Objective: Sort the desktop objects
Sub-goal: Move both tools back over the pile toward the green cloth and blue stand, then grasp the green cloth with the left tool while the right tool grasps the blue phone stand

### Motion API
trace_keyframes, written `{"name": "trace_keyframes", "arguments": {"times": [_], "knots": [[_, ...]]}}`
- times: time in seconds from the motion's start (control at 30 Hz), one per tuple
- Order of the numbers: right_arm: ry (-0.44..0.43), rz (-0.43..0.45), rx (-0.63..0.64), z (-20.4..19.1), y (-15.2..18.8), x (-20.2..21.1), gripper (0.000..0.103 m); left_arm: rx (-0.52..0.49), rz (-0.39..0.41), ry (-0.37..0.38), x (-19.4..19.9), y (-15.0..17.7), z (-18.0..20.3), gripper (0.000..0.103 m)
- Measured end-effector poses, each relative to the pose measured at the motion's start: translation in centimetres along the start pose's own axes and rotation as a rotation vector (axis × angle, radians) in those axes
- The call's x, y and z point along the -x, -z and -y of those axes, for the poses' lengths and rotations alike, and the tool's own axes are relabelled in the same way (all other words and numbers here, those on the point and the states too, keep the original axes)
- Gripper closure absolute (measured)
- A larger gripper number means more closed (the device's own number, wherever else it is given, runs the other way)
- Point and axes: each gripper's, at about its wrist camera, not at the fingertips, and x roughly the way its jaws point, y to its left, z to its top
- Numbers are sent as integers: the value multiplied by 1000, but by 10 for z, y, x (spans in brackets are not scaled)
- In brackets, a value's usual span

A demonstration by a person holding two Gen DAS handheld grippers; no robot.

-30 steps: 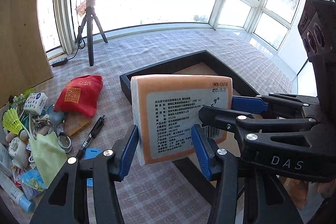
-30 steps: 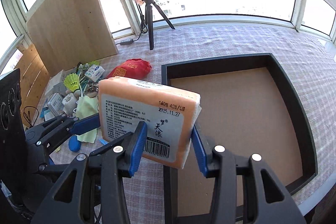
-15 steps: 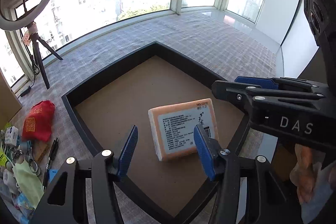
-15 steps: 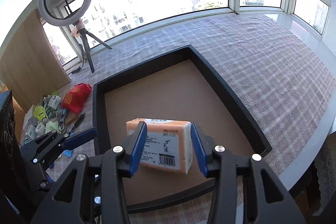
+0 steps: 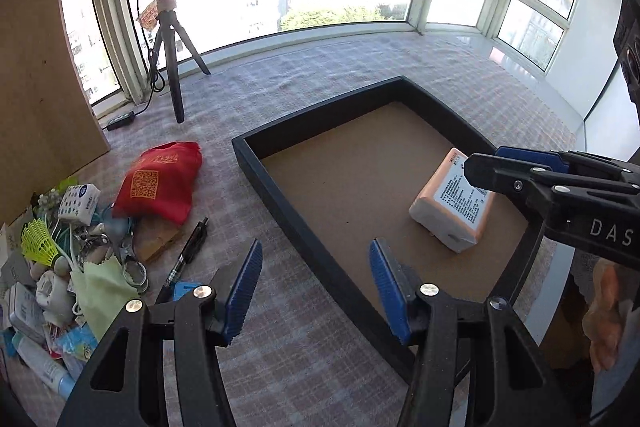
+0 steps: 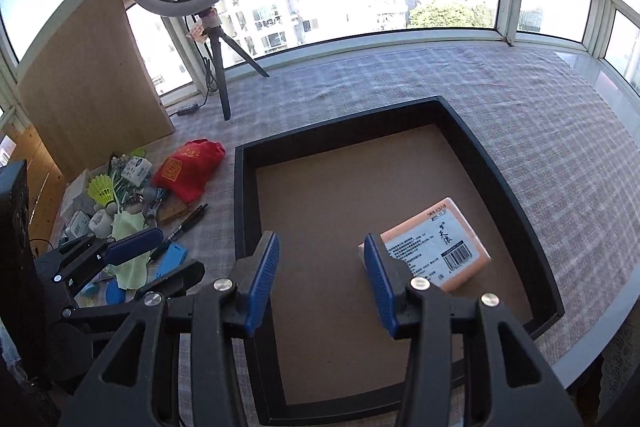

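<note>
An orange tissue pack (image 5: pixel 452 211) (image 6: pixel 436 251) lies flat, label up, in the near right part of the black tray (image 5: pixel 256 167) (image 6: pixel 239 211). My left gripper (image 5: pixel 316 267) hangs open over the tray's left rim with nothing between its blue pads. My right gripper (image 6: pixel 320 259) is open above the tray floor, empty, and the pack sits just right of its right finger. Left of the tray is a pile of small objects (image 5: pixel 60 247), with a red pouch (image 5: pixel 160 183) (image 6: pixel 188 171) and a black pen (image 5: pixel 188 255).
A ring light on a tripod (image 5: pixel 172 67) stands at the back left beside a wooden board (image 5: pixel 36 87). The checked tablecloth (image 6: pixel 540 115) runs to the window sill. The table's edge (image 6: pixel 592 339) curves close past the tray's right rim.
One second ago both grippers held the tissue pack up in the air. It now lies in the tray, and both grippers have let go and drawn back to the left.
</note>
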Motion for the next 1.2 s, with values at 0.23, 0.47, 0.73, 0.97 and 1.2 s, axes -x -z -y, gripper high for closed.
{"name": "trace_keyframes", "arguments": {"times": [0.23, 0.47, 0.73, 0.97, 1.2], "knots": [[-84, -155, 111, -86, 0, -50, 52, 180, -113, -147, -7, 38, -104, 49], [-122, -365, 131, -155, 16, -118, 48, 320, -235, -166, -23, 75, -177, 49], [-41, -458, 109, -194, 21, -171, 48, 351, -280, -112, -39, 84, -196, 51], [-28, -511, 26, -201, 24, -189, 48, 337, -287, -76, -48, 80, -199, 65], [17, -505, 24, -209, 26, -191, 48, 329, -293, -33, -53, 78, -196, 84]]}}
